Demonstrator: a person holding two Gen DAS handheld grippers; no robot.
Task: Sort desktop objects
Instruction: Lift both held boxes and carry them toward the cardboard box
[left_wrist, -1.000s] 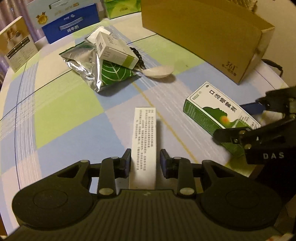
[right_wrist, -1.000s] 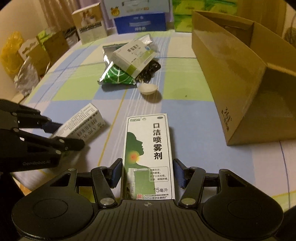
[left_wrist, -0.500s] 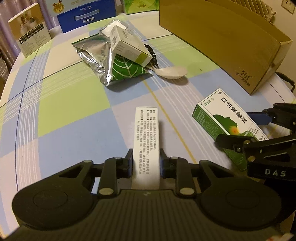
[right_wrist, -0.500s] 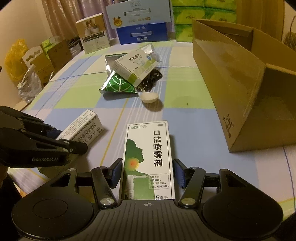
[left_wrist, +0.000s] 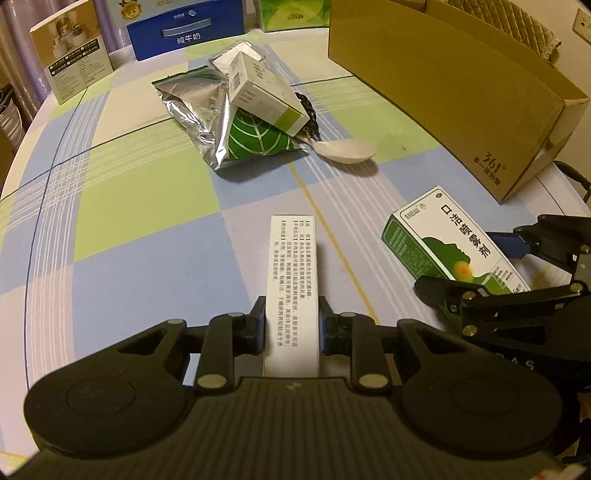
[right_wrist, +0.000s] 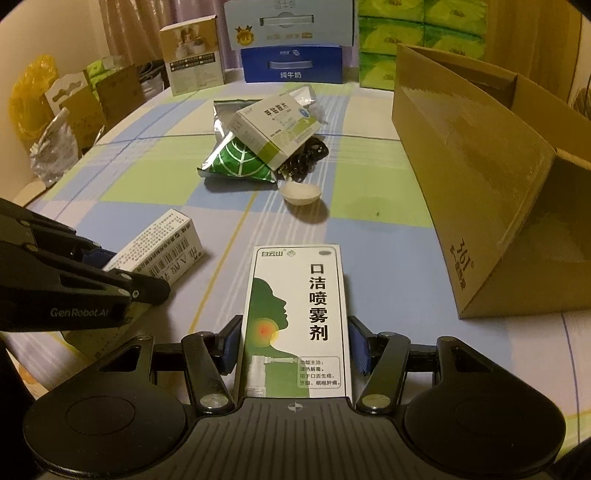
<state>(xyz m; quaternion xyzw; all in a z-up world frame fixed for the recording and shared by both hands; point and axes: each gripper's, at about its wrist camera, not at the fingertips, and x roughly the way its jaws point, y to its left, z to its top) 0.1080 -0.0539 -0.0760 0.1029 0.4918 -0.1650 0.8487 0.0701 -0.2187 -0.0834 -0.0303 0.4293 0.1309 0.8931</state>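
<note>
My left gripper (left_wrist: 291, 325) is shut on a narrow white box (left_wrist: 291, 273) with black print; the box points forward over the checked tablecloth. The same white box (right_wrist: 162, 251) shows in the right wrist view, held by the left gripper (right_wrist: 122, 284) at the left edge. My right gripper (right_wrist: 295, 343) is shut on a green-and-white spray box (right_wrist: 299, 306), its blue pads against both long sides. In the left wrist view the spray box (left_wrist: 447, 240) sits at the right, with the right gripper (left_wrist: 476, 266) behind it.
A foil pouch (right_wrist: 236, 162) with a green leaf lies mid-table, with a white-green medicine box (right_wrist: 277, 129) leaning on it. Beside them are a black cord (right_wrist: 306, 158) and a white spoon (right_wrist: 301, 192). An open cardboard box (right_wrist: 480, 177) stands on the right. Cartons line the far edge.
The left fingers have drawn in onto the white box. Both views now look from higher up and show more of the far side, each gripper carrying its box.
</note>
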